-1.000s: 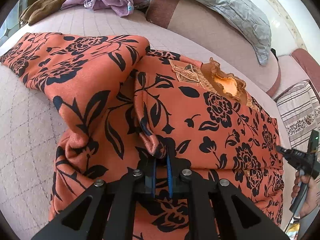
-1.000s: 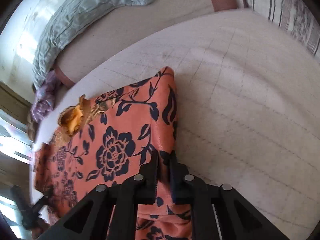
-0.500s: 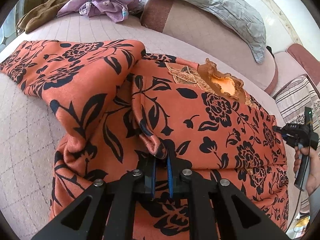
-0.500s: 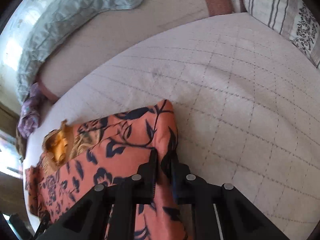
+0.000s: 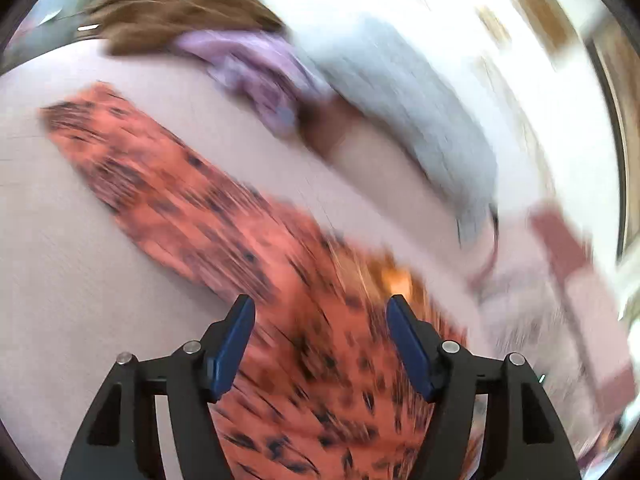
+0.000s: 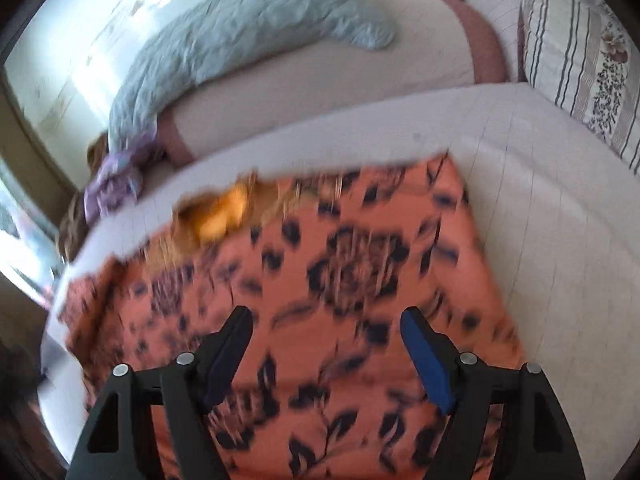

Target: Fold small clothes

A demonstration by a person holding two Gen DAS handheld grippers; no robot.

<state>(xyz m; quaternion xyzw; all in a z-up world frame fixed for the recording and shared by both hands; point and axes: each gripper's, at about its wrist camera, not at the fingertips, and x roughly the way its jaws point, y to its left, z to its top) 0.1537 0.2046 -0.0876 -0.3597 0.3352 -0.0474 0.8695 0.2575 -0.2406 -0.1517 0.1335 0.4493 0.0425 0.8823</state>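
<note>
An orange garment with black flowers (image 6: 344, 280) lies flat on the pale quilted bed (image 6: 552, 240). Its frilled orange neckline (image 6: 224, 216) is at the far edge. In the left wrist view the garment (image 5: 224, 216) is blurred, with one sleeve stretching away to the far left. My left gripper (image 5: 320, 344) is open and empty above the garment. My right gripper (image 6: 326, 354) is open and empty above the garment's near part.
A grey quilted blanket (image 6: 224, 40) lies over the padded headboard (image 6: 320, 92). A purple garment (image 6: 114, 184) and a brown one (image 5: 168, 16) are heaped at the bed's far corner. A striped pillow (image 6: 580, 48) sits at the right.
Both grippers have let go of the orange fabric and opened wide. Both have pulled up and back. The left view has swung and is now motion-blurred.
</note>
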